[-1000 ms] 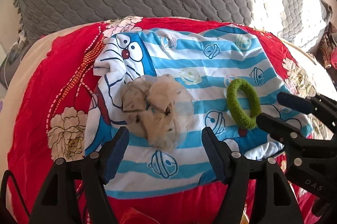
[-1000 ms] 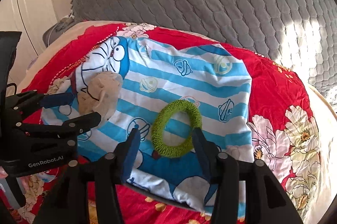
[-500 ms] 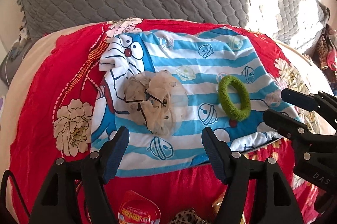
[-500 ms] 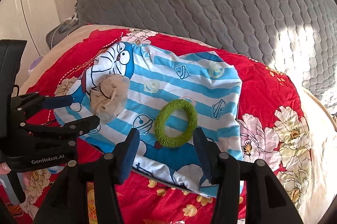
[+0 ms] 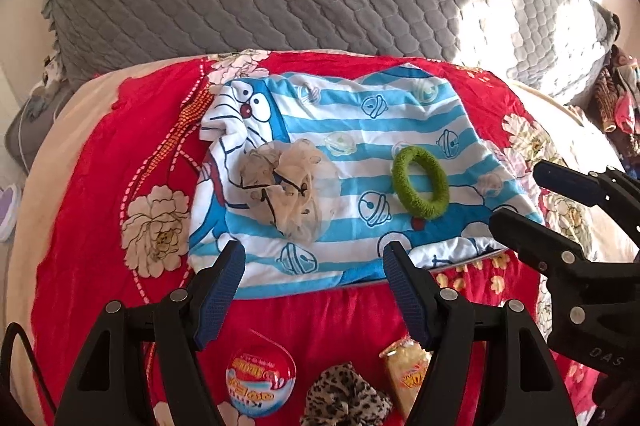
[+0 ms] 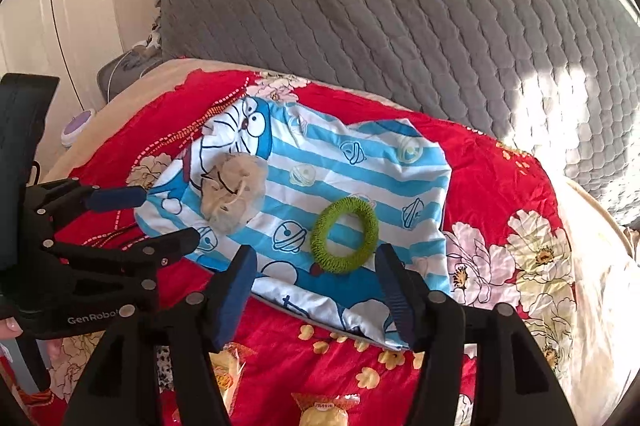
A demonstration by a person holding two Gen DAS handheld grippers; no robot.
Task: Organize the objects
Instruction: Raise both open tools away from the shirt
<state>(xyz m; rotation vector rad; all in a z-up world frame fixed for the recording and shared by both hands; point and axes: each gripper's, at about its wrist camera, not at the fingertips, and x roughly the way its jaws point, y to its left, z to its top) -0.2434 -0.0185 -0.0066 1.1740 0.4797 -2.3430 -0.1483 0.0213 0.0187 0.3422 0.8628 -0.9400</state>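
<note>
Two scrunchies on a striped cloth point(image 5: 360, 129) spread over a red quilt point(image 5: 100, 153): beige one point(image 5: 286, 185) toward cloth's left edge, green one point(image 5: 419, 181) toward its right, well apart. Left claw point(image 5: 314, 290) spread wide, gripping nothing, above cloth's near edge. Right claw point(image 6: 316, 290) opening, also gripping nothing, just short of green scrunchie. Near quilt edge: snack packets point(image 5: 406, 370), leopard scrunchie point(image 5: 344, 398), round tub point(image 5: 260, 378).

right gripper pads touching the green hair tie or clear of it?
Apart. In the right wrist view the right gripper is opening, and striped cloth shows between each pad and the green hair tie, which lies flat on it.
</note>
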